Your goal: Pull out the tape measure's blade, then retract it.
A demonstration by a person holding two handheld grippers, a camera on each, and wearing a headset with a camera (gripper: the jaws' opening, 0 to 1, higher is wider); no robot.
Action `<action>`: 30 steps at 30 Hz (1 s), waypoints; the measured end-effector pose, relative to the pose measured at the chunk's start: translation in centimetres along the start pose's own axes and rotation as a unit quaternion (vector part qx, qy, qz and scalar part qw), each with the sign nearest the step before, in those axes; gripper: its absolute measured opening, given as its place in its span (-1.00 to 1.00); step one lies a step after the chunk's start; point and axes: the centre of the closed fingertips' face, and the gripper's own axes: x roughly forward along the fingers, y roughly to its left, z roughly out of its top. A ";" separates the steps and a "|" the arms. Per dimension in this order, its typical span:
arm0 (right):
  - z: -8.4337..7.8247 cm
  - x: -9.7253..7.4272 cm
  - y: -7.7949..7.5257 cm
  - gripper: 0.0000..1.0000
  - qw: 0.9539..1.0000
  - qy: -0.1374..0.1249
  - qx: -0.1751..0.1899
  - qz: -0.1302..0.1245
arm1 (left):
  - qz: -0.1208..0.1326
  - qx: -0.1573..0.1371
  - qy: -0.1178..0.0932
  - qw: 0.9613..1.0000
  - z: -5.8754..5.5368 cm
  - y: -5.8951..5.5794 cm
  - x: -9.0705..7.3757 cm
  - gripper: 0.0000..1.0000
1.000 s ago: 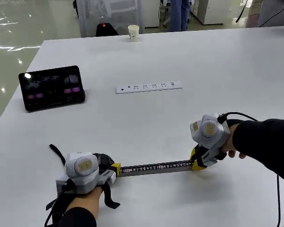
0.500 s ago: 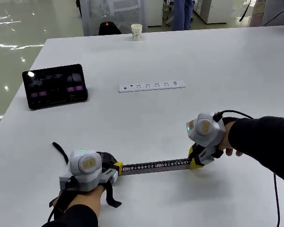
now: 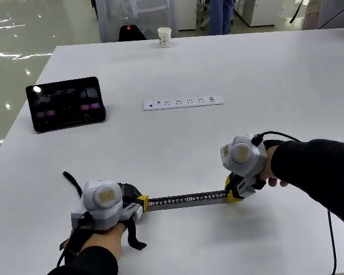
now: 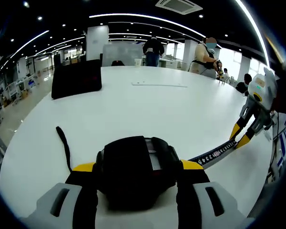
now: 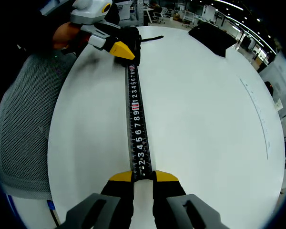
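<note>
A black tape measure case [image 3: 128, 193] lies on the white table [image 3: 178, 149] at the front left, and my left gripper [image 3: 139, 205] is shut on it; in the left gripper view the case [image 4: 136, 169] sits between the yellow-tipped jaws. The blade [image 3: 186, 200] runs flat along the table to the right. My right gripper [image 3: 232, 196] is shut on the blade's end. In the right gripper view the numbered blade [image 5: 136, 119] stretches from my right gripper [image 5: 143, 176] up to the case [image 5: 131, 38] and the left gripper [image 5: 115, 46].
A dark tablet [image 3: 66, 104] stands at the left. A white power strip [image 3: 183, 102] lies mid-table, and a paper cup [image 3: 164, 36] is at the far edge. The case's black strap [image 3: 71, 182] trails to the left. A cable [image 3: 331, 229] hangs from the right arm.
My right gripper has moved a little to the left toward the case, and the exposed blade is slightly shorter. The left gripper and case stay put.
</note>
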 end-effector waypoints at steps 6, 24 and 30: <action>0.2 0.1 0.0 -0.78 1.000 -0.001 0.002 -0.002 | 0.001 0.000 0.000 1.000 0.0 0.0 0.0 0.25; 0.7 0.3 0.1 -0.78 1.000 0.005 -0.007 -0.001 | 0.000 0.006 0.000 1.000 -0.1 0.0 0.1 0.24; 1.0 0.4 0.2 -0.78 1.000 0.002 -0.007 -0.002 | -0.001 0.007 0.001 1.000 -0.1 0.0 0.2 0.24</action>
